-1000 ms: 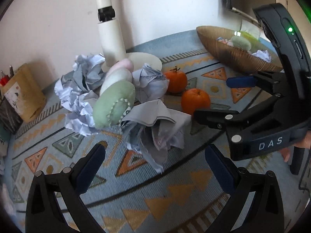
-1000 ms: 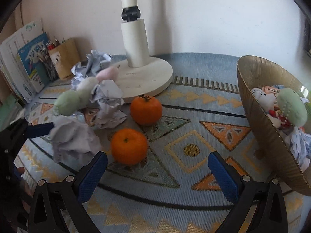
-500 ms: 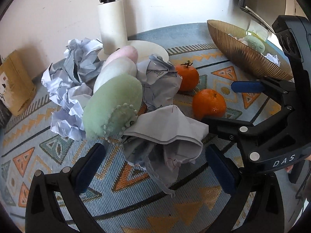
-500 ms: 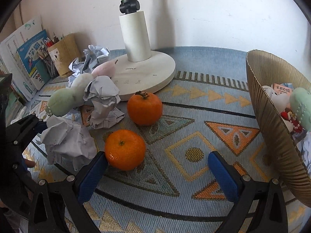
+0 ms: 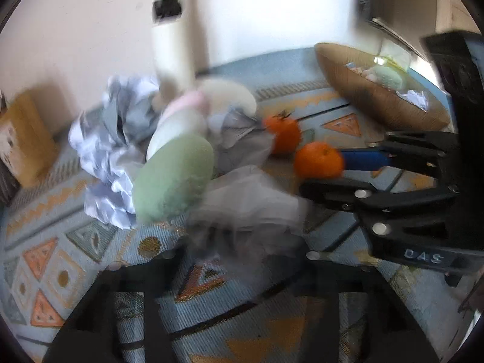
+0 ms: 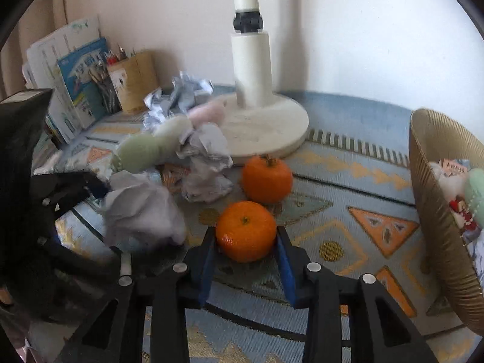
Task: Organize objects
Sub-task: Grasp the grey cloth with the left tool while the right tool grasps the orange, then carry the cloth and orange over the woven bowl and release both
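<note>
- Right gripper [image 6: 245,249]: body lettered "DAS"; jaws closing, blue pads against the near orange [image 6: 245,230] on the patterned mat [image 6: 348,178].
- Left gripper [image 5: 242,254]: blurred, clamped on crumpled paper [image 5: 248,202] on the mat.

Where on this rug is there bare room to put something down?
Bare rug lies between the two oranges and the gold basket. It is crowded left of the oranges: crumpled paper and plush toys pile against the lamp base.
</note>
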`<move>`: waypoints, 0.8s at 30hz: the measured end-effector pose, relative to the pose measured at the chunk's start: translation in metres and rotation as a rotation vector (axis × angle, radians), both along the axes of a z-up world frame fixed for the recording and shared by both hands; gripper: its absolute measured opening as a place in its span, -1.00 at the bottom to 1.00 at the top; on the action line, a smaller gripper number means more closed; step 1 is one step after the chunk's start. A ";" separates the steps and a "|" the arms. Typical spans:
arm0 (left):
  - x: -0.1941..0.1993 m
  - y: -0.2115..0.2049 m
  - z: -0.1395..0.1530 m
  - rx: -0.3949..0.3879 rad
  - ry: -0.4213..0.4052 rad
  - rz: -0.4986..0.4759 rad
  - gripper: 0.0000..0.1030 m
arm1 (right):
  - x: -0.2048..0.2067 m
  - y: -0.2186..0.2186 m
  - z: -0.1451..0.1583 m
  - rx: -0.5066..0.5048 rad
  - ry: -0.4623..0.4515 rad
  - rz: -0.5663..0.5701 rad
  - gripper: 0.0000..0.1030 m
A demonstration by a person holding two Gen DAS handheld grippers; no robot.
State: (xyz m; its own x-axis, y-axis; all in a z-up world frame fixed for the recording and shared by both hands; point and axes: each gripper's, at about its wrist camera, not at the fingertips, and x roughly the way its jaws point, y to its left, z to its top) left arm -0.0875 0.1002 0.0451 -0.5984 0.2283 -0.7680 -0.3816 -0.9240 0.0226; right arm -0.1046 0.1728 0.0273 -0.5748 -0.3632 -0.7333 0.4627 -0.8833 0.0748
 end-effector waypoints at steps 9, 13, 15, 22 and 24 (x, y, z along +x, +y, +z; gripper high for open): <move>0.053 0.009 0.032 0.068 0.227 -0.203 -0.15 | 0.039 0.018 0.032 -0.122 0.240 0.011 -0.29; 0.060 0.001 0.038 0.106 0.263 -0.198 -0.14 | 0.046 0.019 0.036 -0.123 0.278 -0.009 -0.28; 0.055 0.000 0.037 0.108 0.245 -0.178 -0.14 | 0.044 0.017 0.035 -0.116 0.265 -0.014 -0.28; 0.041 0.011 0.025 0.046 0.189 -0.164 -0.13 | 0.039 0.026 0.034 -0.137 0.235 -0.039 -0.28; 0.042 0.011 0.024 0.030 0.198 -0.155 -0.13 | 0.038 0.032 0.034 -0.157 0.230 -0.058 -0.28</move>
